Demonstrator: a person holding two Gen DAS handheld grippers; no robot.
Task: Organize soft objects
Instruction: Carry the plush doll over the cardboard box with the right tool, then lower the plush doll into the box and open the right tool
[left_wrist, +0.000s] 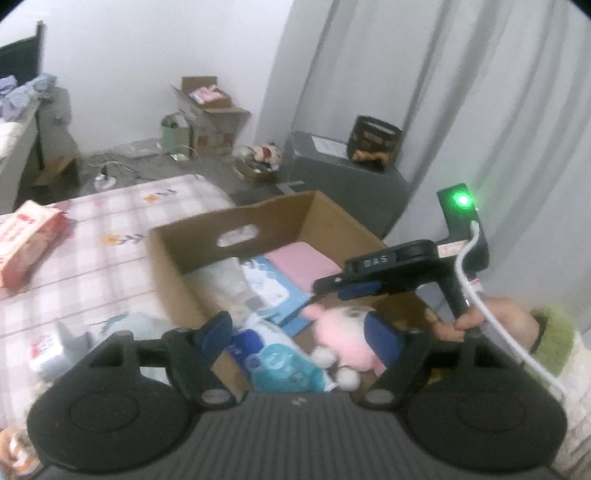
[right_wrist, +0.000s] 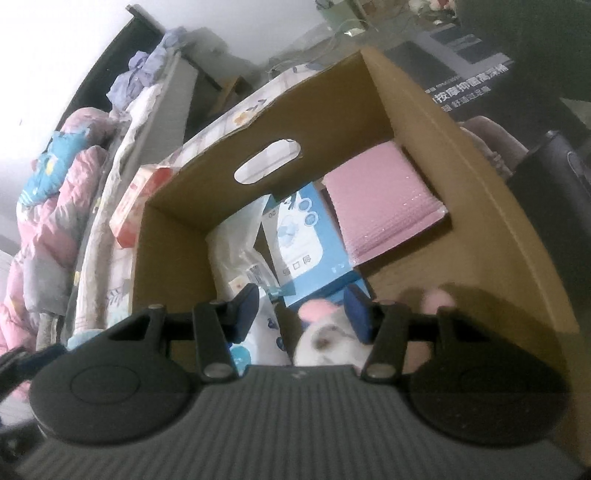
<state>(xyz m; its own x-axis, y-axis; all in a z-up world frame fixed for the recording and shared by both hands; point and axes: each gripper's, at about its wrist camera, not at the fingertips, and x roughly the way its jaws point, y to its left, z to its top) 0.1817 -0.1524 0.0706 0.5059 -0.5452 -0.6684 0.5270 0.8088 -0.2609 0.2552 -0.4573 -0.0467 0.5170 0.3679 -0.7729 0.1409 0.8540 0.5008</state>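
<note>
Both grippers, left gripper (left_wrist: 299, 332) and right gripper (right_wrist: 301, 308), hang with jaws spread, gripping nothing, over the open brown cardboard box (left_wrist: 207, 236). A pink-and-white plush toy (left_wrist: 347, 339) lies in its near right corner.

Both handheld grippers at this moment, jaws parted.

Left gripper (left_wrist: 301, 334): blue-padded jaws spread wide, pointing forward and downward, nothing between the pads. Right gripper (left_wrist: 345, 290), seen side-on from the left wrist camera: jaws aimed leftward, with a green indicator lit on its upright body. The person's right hand (left_wrist: 480, 321) grips its handle from below, wrist in a green fuzzy cuff. In its own view, the right gripper (right_wrist: 301, 314) shows its jaws apart.
</note>
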